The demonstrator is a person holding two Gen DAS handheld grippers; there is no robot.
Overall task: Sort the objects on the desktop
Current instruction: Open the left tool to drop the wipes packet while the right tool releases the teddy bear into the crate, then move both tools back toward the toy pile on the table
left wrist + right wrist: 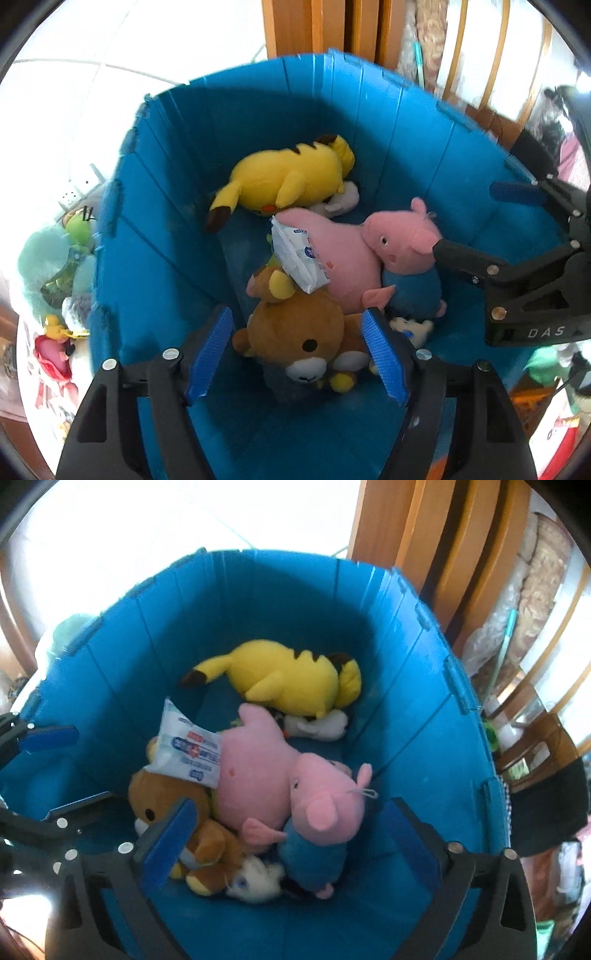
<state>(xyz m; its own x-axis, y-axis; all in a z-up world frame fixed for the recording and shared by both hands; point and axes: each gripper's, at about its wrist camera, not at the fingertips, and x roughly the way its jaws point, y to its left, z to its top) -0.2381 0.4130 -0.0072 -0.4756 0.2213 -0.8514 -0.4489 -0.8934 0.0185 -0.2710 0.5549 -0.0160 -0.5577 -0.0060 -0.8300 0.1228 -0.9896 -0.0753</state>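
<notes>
Both grippers, left (295, 354) and right (291, 845), hovering over the blue bin (406, 122), jaws apart and empty. Already binned: yellow plush (288, 177), pink pig (402, 240), bear (295, 332), wipes pack (299, 254). Still outside, beyond the bin's left wall: more toys (59, 266).

Plush toys (306, 258) crowd the bin (155, 221) floor.

I am holding my left hand-held gripper (297, 358) tilted steeply downward, its blue-padded fingers (208, 356) standing apart with nothing pressed between them. I am holding my right hand-held gripper (295, 849) beside it at a similar downward tilt, its jaws spread wide and gripping nothing.
</notes>
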